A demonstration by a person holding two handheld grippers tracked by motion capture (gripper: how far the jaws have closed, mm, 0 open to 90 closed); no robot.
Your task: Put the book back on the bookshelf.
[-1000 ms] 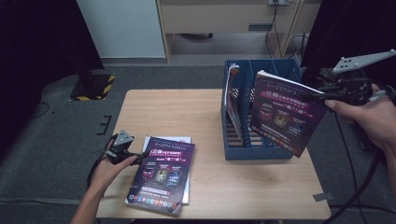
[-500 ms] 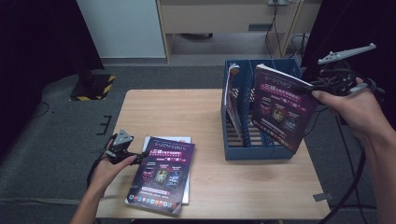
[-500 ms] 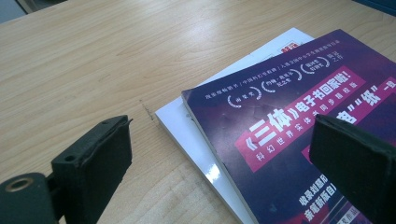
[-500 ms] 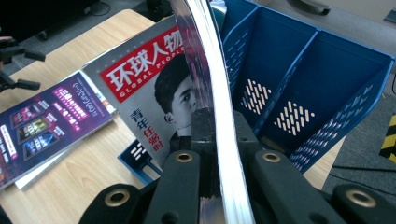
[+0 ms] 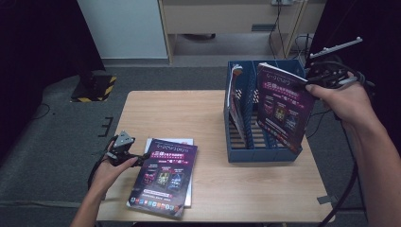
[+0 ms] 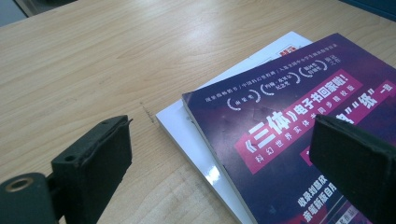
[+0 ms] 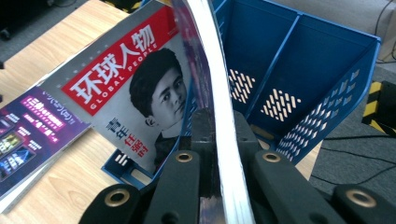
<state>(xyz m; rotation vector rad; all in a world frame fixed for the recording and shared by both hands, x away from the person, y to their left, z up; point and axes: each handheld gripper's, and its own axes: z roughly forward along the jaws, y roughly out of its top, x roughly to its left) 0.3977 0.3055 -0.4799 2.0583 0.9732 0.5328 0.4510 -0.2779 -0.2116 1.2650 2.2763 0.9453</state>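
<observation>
Right tongs (image 7: 219,140) pinch a magazine (image 5: 283,106) above the rack (image 5: 250,144); its floppy lower corner could snag a divider. Left tongs (image 6: 224,158) sit spread by the stack (image 5: 163,177).

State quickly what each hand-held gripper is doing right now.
Left hand-held gripper: open, holding nothing.
Right hand-held gripper: shut on thin purple-covered magazine.
</observation>
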